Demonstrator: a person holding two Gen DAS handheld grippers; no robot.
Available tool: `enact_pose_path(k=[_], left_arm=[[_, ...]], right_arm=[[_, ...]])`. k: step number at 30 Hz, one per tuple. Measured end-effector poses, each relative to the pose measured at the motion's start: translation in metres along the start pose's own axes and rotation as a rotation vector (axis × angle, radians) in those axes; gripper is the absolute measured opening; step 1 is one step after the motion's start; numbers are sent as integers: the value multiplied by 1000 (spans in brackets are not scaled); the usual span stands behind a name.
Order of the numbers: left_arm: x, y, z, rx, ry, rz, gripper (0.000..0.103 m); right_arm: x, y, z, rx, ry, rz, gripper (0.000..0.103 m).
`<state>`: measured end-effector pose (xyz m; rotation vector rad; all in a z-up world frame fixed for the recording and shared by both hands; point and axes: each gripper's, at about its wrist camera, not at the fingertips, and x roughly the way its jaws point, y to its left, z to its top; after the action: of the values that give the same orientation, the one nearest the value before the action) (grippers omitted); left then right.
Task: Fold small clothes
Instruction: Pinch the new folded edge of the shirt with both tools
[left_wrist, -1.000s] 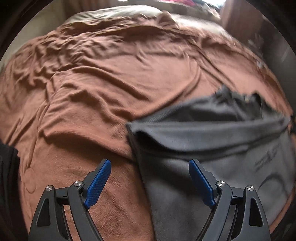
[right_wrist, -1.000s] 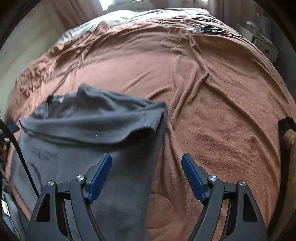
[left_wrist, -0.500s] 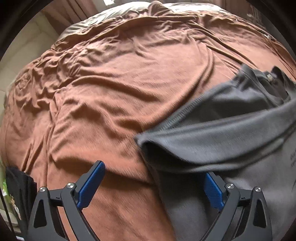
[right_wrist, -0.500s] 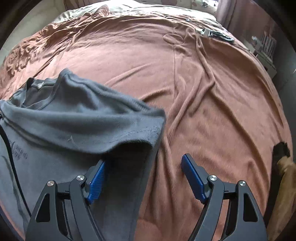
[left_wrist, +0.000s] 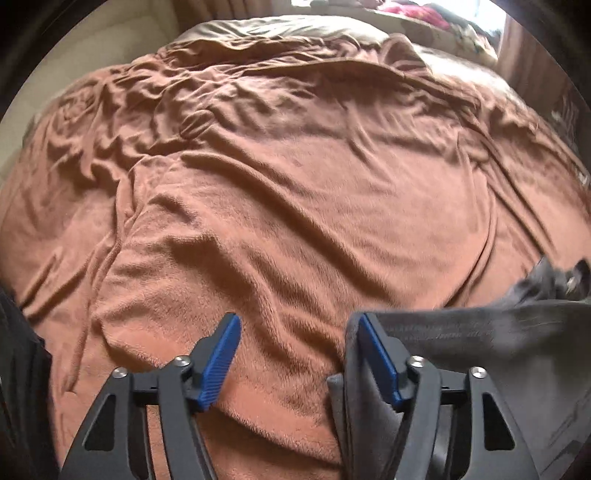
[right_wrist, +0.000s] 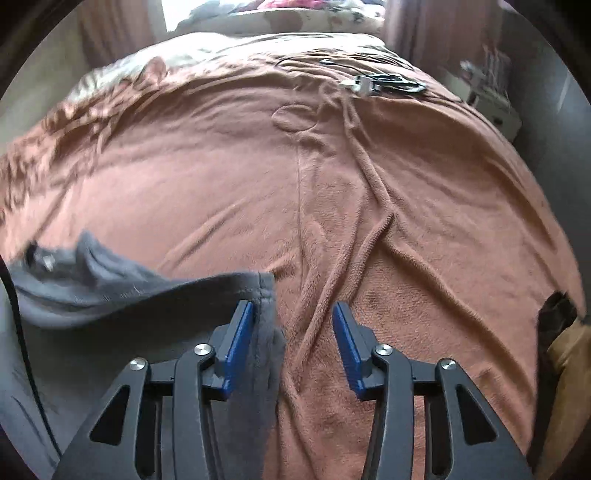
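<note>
On bed w/ brown blanket (left_wrist: 280, 206), grey garment (right_wrist: 110, 295) lies at near edge, top portion folded over. Left hand-held gripper (left_wrist: 299, 354) jaws apart, straddling garment's left folded edge (left_wrist: 461, 332); right hand-held gripper (right_wrist: 291, 339) likewise apart, cloth corner betw. its pads, not yet pinched. Judged: both set at opposite ends of fold so next lift stays even. Cables (right_wrist: 384, 83) lie far side, well apart.

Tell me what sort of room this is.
Most likely a bedroom: a wide bed under a rumpled brown blanket, a pale pillow at its far end, curtains by a bright window, and a grey garment laid out for folding.
</note>
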<state>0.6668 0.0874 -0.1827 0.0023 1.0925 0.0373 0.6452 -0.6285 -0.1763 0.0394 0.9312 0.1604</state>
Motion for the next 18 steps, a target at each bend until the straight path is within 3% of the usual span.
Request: enact_pose_path(k=[7, 15, 18], left_arm=[[-7, 4, -6, -2, -3, -172, 65], [18, 2, -10, -38, 72, -234, 58], [17, 2, -9, -53, 74, -247, 43]], right_arm=[[-13, -12, -11, 13, -13, 104, 42], [2, -25, -8, 39, 40, 152, 42], [8, -25, 0, 68, 47, 177, 42]])
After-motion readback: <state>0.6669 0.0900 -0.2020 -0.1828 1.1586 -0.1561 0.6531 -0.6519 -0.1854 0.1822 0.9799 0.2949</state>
